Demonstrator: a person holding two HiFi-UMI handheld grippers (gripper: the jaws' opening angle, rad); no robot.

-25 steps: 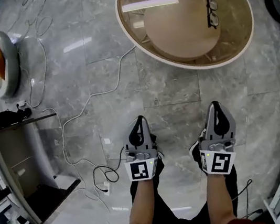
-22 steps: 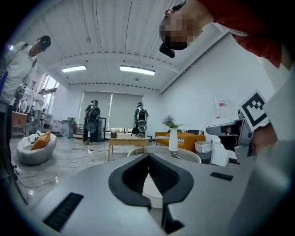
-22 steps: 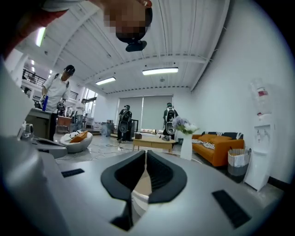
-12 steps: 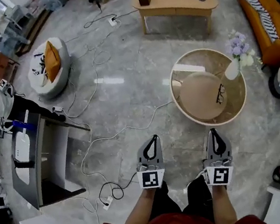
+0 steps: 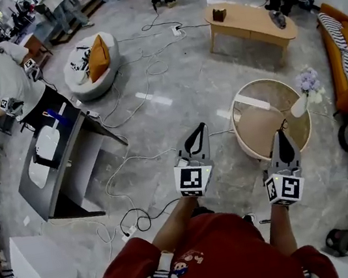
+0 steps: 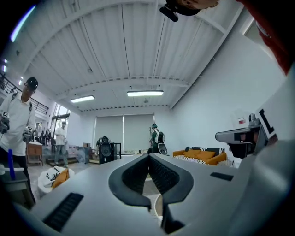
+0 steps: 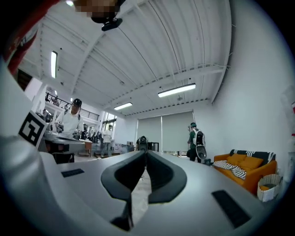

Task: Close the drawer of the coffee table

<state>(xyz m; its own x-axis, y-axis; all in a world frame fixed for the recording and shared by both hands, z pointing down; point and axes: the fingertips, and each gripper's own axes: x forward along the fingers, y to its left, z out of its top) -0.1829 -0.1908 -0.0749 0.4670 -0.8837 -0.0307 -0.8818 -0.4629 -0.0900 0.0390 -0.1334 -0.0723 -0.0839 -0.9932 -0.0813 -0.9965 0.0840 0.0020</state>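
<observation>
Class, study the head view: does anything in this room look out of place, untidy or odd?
Yes: loose white and black cables trail in loops across the marble floor, from beside the round white chair towards a power strip. They look like a trip hazard. Nothing looks spilled or broken.

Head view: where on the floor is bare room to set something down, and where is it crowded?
Bare floor lies between the round table and the long wooden table. Cables crowd the floor from the white seat past the dark desk toward the left gripper.

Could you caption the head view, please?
Left gripper and right gripper, both shut and empty, above the floor near a round table.
</observation>
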